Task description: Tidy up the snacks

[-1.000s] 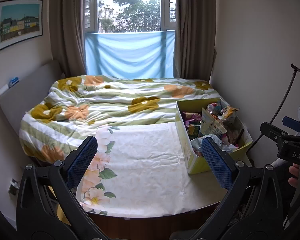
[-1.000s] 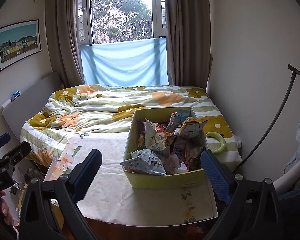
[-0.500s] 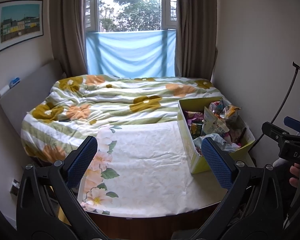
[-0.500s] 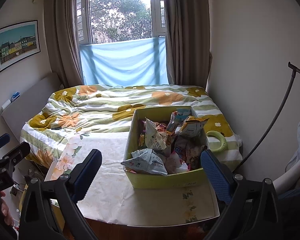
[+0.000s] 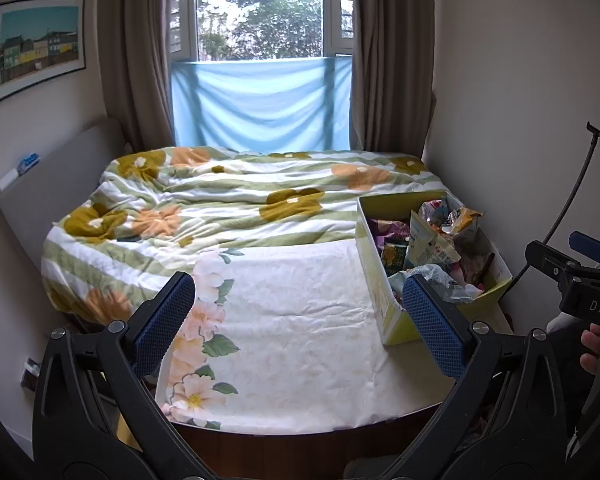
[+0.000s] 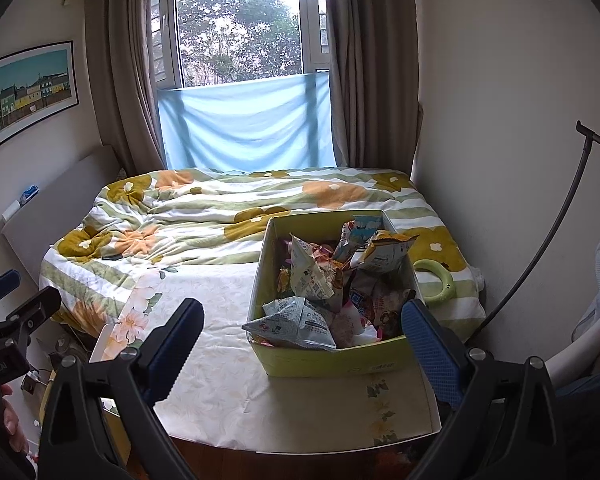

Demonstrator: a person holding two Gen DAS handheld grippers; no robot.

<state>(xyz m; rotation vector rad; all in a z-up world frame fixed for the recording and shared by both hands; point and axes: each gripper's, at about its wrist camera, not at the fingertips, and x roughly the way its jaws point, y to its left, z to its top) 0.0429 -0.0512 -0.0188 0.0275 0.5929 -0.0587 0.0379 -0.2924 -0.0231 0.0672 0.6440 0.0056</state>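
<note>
both wrist views face the window, sharing the snack box (image 5: 384,312).

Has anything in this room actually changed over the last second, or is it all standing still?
Barely anything. Both views have drifted slightly, as if the handheld tools shifted a little. Nothing was taken hold of or let go: the left gripper and right gripper stay wide open and empty, and the snack box sits unmoved.

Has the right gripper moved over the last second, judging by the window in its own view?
Yes, slightly. In the right wrist view the window and the snack box both sit a little lower than before, so the right gripper has tilted or lifted slightly upward.
</note>
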